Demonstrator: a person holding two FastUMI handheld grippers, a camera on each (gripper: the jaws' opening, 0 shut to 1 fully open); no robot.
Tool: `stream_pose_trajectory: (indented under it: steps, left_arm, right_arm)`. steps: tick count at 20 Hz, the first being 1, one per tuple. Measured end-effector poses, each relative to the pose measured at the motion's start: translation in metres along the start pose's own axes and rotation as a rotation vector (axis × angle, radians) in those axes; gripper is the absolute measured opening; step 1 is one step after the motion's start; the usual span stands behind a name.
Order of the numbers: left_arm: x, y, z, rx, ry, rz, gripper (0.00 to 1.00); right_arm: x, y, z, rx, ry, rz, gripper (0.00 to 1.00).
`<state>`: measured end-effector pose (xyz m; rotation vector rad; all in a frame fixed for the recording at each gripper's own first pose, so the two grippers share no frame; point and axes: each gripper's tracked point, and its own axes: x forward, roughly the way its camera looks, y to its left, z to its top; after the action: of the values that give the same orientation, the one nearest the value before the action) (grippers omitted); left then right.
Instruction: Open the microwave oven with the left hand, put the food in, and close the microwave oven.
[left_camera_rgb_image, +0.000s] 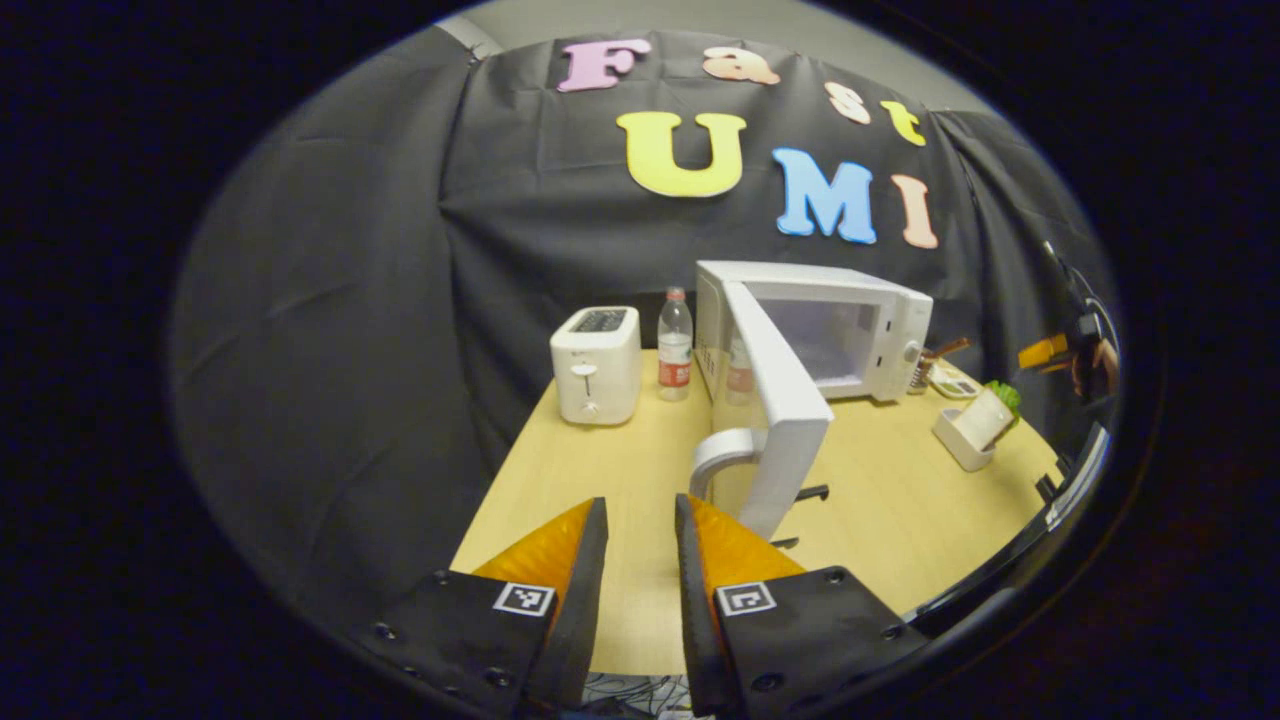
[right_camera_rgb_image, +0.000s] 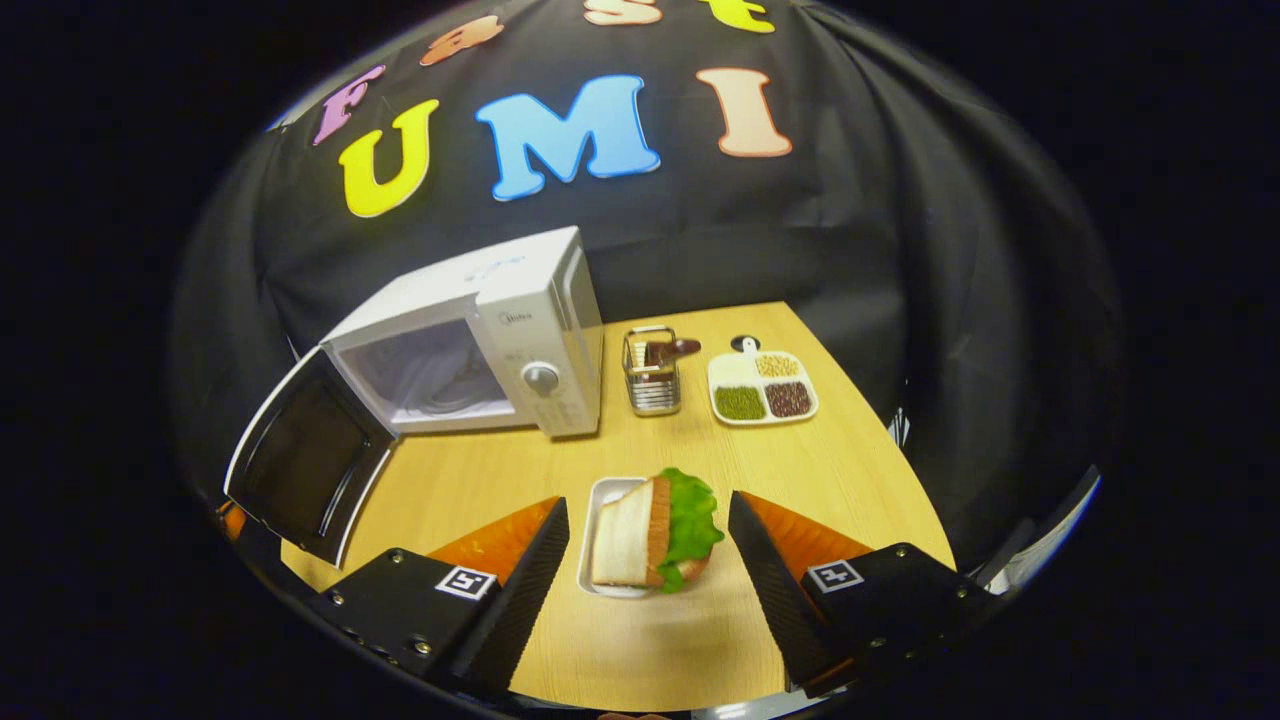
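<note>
Right tool (right_camera_rgb_image: 648, 520), fingers spread wide, brackets the sandwich (right_camera_rgb_image: 655, 535) on its tray (right_camera_rgb_image: 600, 500).

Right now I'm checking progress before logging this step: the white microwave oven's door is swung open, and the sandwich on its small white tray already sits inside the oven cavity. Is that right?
Not quite. The white microwave oven door is open, but the lettuce sandwich on its small white tray rests on the wooden table, between the right gripper's open jaws, as the right gripper view shows.
</note>
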<state>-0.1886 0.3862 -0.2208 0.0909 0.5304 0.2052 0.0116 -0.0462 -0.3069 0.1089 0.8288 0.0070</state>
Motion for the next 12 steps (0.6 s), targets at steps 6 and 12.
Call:
stream_pose_trajectory:
  steps: [6,12]
  left_arm:
    - [-0.051,-0.075,0.145,-0.154,-0.331,0.054,0.86]
    - [-0.037,-0.233,0.223,-0.118,-0.429,-0.128,0.97]
  right_arm:
    - [0.031,-0.020,-0.046,0.026,0.131,0.037,0.98]
    - [0.053,-0.016,-0.064,0.099,0.202,0.112,0.97]
